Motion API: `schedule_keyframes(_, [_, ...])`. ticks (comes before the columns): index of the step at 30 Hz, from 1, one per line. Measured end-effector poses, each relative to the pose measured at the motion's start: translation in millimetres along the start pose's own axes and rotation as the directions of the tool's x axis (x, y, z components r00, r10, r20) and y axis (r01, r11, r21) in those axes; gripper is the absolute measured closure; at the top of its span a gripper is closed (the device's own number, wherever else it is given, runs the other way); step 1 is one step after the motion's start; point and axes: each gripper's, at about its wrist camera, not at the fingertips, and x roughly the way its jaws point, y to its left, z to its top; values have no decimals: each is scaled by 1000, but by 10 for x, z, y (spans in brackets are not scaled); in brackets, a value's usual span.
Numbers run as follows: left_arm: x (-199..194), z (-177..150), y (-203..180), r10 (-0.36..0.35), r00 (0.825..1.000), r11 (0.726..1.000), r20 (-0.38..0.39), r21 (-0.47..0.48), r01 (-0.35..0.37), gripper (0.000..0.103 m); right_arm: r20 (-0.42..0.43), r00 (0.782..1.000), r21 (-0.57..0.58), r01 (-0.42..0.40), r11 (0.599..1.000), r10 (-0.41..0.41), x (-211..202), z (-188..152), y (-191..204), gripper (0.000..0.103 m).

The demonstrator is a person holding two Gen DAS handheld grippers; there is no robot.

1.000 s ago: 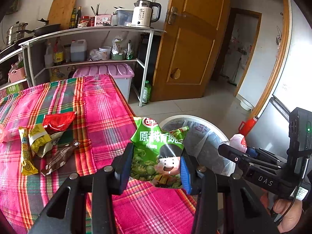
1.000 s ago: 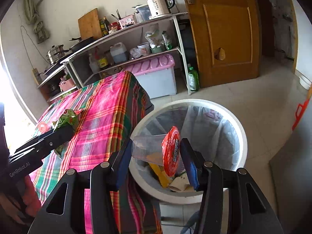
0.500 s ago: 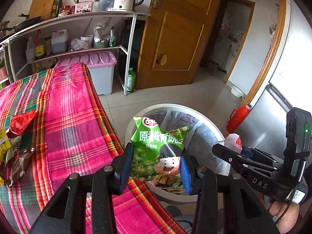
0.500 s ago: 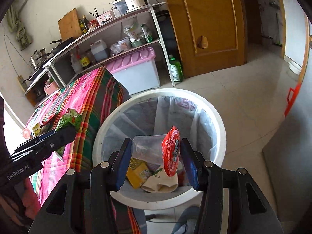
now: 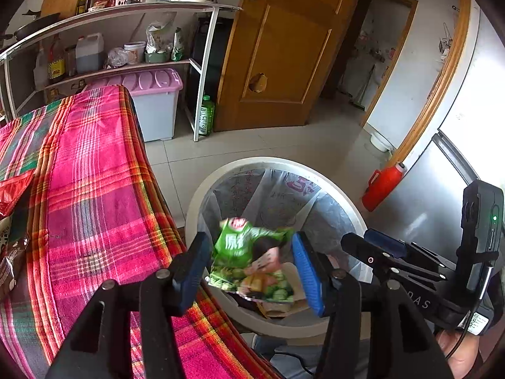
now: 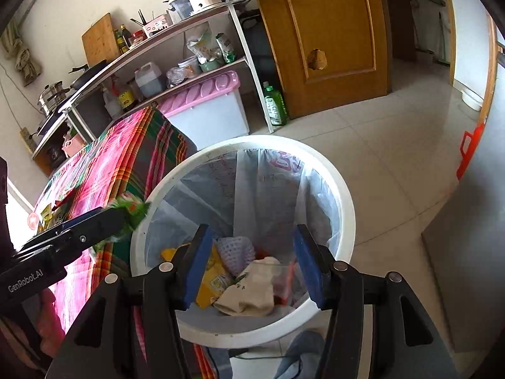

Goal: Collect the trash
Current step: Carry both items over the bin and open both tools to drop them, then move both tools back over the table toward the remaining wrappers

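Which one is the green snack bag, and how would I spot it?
Find the big round white bin standing on the floor beside the table with the pink checked cloth. Over its plastic-lined opening, the green snack bag hangs loose between the open jaws of the left gripper. It alone is bright green with a cartoon face and pictured peas.

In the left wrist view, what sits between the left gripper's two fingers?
The green snack bag, blurred and apparently clear of both pads, over the white bin.
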Motion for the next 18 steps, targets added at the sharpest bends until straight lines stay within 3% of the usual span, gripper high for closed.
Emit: schedule_keyframes(18, [-637, -96, 144, 20, 992, 1000, 127, -16, -18, 44, 83, 996, -68, -18, 998, 23, -419, 3, 320, 45])
